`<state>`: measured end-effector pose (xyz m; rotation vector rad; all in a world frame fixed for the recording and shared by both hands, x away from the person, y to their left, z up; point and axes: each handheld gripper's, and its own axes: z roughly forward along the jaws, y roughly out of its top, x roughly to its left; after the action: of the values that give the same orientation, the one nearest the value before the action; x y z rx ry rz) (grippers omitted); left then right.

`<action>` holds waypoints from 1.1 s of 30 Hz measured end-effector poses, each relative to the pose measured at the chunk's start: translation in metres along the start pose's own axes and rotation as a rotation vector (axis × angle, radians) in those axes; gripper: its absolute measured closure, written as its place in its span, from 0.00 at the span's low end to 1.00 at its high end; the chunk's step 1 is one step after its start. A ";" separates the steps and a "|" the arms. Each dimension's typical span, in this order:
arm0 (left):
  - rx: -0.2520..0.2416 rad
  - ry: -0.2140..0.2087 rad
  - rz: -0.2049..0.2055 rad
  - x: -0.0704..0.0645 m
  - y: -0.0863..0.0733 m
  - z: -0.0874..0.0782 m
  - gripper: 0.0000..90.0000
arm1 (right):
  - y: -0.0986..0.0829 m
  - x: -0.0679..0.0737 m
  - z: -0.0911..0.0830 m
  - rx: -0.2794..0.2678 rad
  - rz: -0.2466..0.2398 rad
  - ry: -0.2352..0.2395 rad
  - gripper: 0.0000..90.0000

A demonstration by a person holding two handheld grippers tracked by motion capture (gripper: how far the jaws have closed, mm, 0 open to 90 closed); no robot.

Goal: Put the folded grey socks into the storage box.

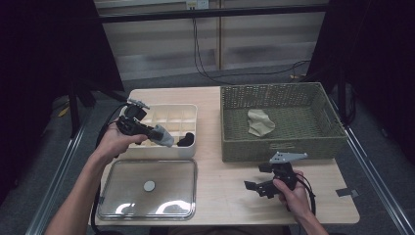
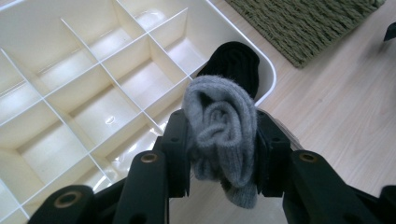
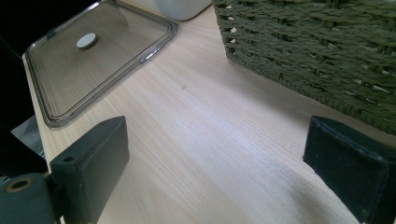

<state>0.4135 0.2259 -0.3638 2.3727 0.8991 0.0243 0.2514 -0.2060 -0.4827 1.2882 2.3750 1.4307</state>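
Note:
My left gripper (image 1: pixel 163 135) (image 2: pixel 223 140) is shut on a rolled grey sock (image 2: pixel 222 126) (image 1: pixel 163 136), held above the front edge of the cream divided organizer box (image 1: pixel 169 113) (image 2: pixel 70 93). A black sock (image 2: pixel 232 63) (image 1: pixel 186 141) sits in the box's front right compartment. My right gripper (image 1: pixel 254 187) (image 3: pixel 215 158) is open over the bare wooden table (image 3: pixel 196 135), in front of the green woven basket (image 1: pixel 281 142) (image 3: pixel 317 51). A beige sock (image 1: pixel 259 122) lies inside the basket.
A clear lid (image 1: pixel 147 188) (image 3: pixel 93 60) with a round grey knob lies flat at the table's front left. Cables hang behind the table's far edge. Bare wood (image 1: pixel 220 181) lies between the lid and my right gripper.

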 end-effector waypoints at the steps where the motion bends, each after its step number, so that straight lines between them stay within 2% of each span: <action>1: 0.007 0.002 -0.001 0.001 0.001 0.002 0.70 | 0.000 0.000 0.000 0.003 0.000 -0.001 0.07; 4: 0.028 0.017 -0.005 0.006 0.004 0.007 0.70 | 0.000 0.000 0.000 0.004 0.002 -0.003 0.07; 12: 0.064 0.027 -0.034 0.015 0.008 0.022 0.70 | 0.000 0.001 0.001 0.009 0.004 -0.011 0.07; 13: 0.074 0.026 -0.019 0.015 0.009 0.024 0.70 | 0.000 0.001 0.001 0.010 0.006 -0.010 0.07; 15: 0.087 0.049 -0.015 0.014 0.009 0.030 0.70 | 0.000 0.001 0.001 0.011 0.006 -0.010 0.07; 17: 0.092 0.048 -0.023 0.014 0.010 0.034 0.70 | 0.000 0.001 0.001 0.012 0.005 -0.007 0.07; 19: 0.098 0.043 -0.013 0.015 0.011 0.037 0.70 | 0.000 0.000 0.002 0.018 0.003 -0.007 0.07; 23: 0.131 0.057 0.010 0.013 0.014 0.044 0.70 | 0.000 0.000 0.003 0.023 0.004 -0.009 0.07; 24: 0.145 0.063 0.027 0.012 0.015 0.045 0.70 | 0.000 0.000 0.004 0.028 0.003 -0.006 0.06; 33: 0.174 0.072 0.031 0.008 0.019 0.060 0.70 | -0.001 0.000 0.003 0.031 0.006 -0.006 0.06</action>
<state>0.4438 0.1877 -0.4044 2.5613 0.9316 0.0460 0.2525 -0.2038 -0.4852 1.3059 2.4003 1.3951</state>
